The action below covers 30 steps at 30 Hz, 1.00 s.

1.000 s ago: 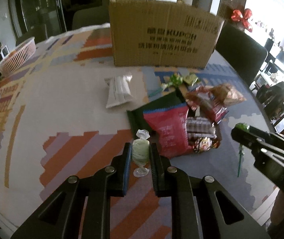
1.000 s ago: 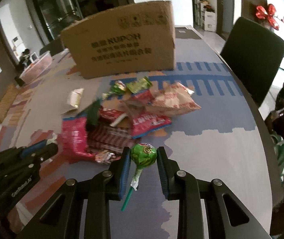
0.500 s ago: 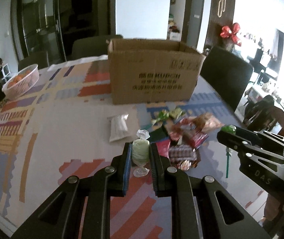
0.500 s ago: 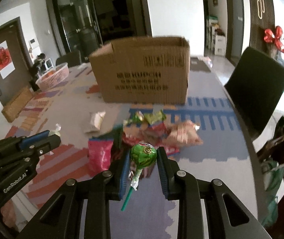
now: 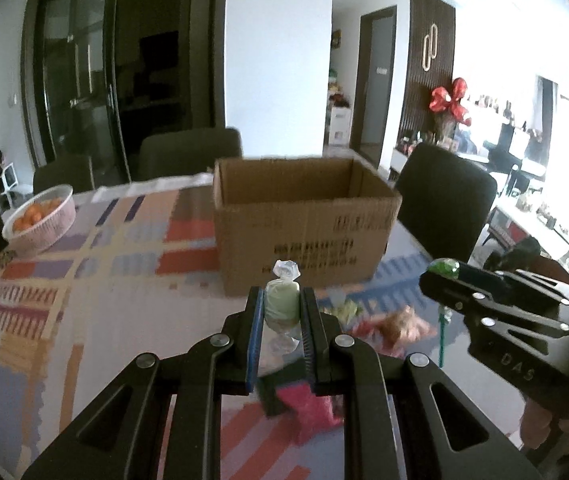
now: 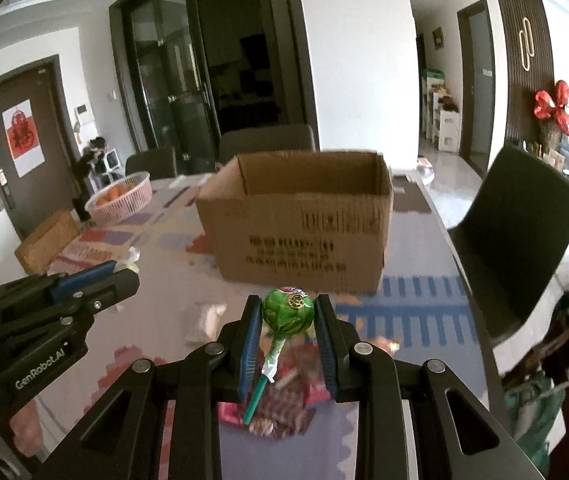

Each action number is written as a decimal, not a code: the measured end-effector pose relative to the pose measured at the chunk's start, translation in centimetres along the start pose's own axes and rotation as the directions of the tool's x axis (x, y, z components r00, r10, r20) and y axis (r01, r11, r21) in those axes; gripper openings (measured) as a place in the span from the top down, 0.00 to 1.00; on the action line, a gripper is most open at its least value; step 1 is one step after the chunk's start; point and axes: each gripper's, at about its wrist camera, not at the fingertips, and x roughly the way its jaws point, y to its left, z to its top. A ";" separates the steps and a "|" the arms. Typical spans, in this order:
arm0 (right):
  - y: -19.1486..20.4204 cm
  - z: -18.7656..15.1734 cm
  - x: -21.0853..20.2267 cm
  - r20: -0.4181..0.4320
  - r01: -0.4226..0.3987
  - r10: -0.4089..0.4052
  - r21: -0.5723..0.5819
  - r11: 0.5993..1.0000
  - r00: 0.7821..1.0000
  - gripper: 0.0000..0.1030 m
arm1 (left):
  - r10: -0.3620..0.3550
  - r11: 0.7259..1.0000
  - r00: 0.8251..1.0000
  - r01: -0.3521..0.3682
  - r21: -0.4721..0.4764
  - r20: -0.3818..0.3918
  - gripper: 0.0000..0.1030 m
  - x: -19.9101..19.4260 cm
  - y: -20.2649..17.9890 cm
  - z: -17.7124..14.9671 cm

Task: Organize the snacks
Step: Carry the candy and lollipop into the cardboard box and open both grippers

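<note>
Cardboard is what I am steering for: the open box (image 6: 296, 220) stands on the patterned worktop (image 5: 84, 312) ahead of both tools, its top flaps out of the way and its mouth facing up. My left tool (image 5: 282, 320) is clamped on a pale green wrapped sweet (image 5: 281, 306), twisted ends poking out above and below the pads; my right tool (image 6: 288, 324) is clamped on the round head of a green lollipop (image 6: 289, 312), its stick hanging down between the fingers. Both are lifted clear of the snack pile (image 6: 284, 396), which lies on the worktop between me and the box. I judge the step in hand to be the carry to the box. To do it well I should bring each tool over the near wall with room to spare, since the lollipop stick dangles low and could catch the rim. I would keep the two tools apart as they converge, then release only once each sweet is over the opening. A basket of oranges (image 5: 42, 216) sits well off to the left, out of my path.
</note>
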 end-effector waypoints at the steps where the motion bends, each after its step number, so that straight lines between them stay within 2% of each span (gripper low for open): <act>1: -0.1 0.6 0.1 0.008 0.001 -0.001 -0.001 1.000 1.000 0.73 | -0.005 1.000 1.000 0.005 0.001 0.009 0.82 0.0 0.0 0.7; 7: -0.4 4.6 0.7 0.034 -0.020 0.021 -0.014 1.000 0.999 0.73 | -0.018 0.999 0.999 0.017 0.029 0.046 0.81 0.8 0.0 4.7; 12: -0.8 8.1 2.1 0.035 -0.023 0.025 -0.040 0.999 0.999 0.73 | -0.035 0.998 0.999 0.034 0.048 0.032 0.82 2.1 0.1 7.5; 20: -2.5 12.5 6.2 -0.056 -0.060 0.061 0.027 0.998 0.997 0.73 | -0.080 0.996 0.991 0.083 0.024 -0.105 0.82 7.6 1.3 11.8; 25: -3.2 14.2 9.4 -0.121 -0.038 0.041 0.028 0.999 0.992 0.73 | -0.090 0.996 0.974 0.091 -0.004 -0.207 0.82 11.2 2.0 13.0; 30: -4.1 15.5 11.7 -0.159 0.000 0.006 0.037 0.999 0.987 0.73 | -0.083 0.997 0.961 0.081 -0.019 -0.264 0.82 13.9 2.5 13.6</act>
